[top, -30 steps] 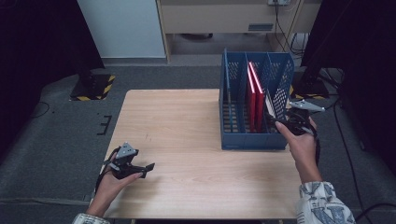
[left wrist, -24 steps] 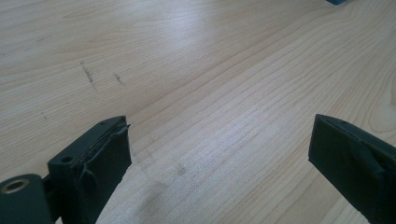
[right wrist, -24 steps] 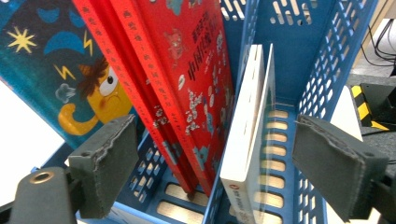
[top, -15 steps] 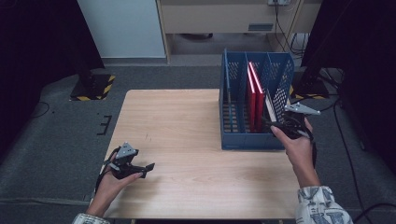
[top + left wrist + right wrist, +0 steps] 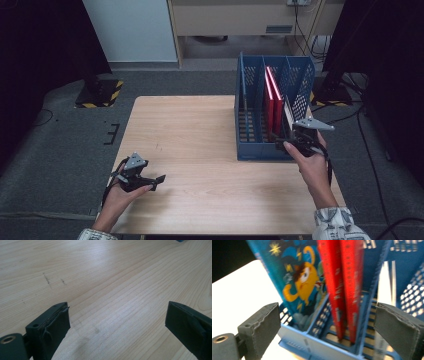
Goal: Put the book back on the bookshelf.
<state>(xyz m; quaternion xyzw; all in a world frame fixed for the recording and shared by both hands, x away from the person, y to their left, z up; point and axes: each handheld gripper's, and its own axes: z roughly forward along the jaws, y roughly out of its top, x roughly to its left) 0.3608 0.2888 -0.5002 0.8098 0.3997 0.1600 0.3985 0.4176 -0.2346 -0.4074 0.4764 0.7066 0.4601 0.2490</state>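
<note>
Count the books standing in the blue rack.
4. A cartoon-cover book in the left compartment, two red books side by side in the middle one, and a pale thin book in the right one. More may be hidden behind the dividers.

This looks like a lab or recording studio rather than a home. A bare light wooden table [image 5: 200, 135] stands alone on grey carpet [image 5: 65, 150], hemmed by black curtains [image 5: 45, 40]. Beyond its far edge stand a white panel [image 5: 132, 30], a beige cabinet [image 5: 235, 17] with trailing cables [image 5: 305, 30], and black-and-yellow striped stand bases [image 5: 100, 94].
</note>
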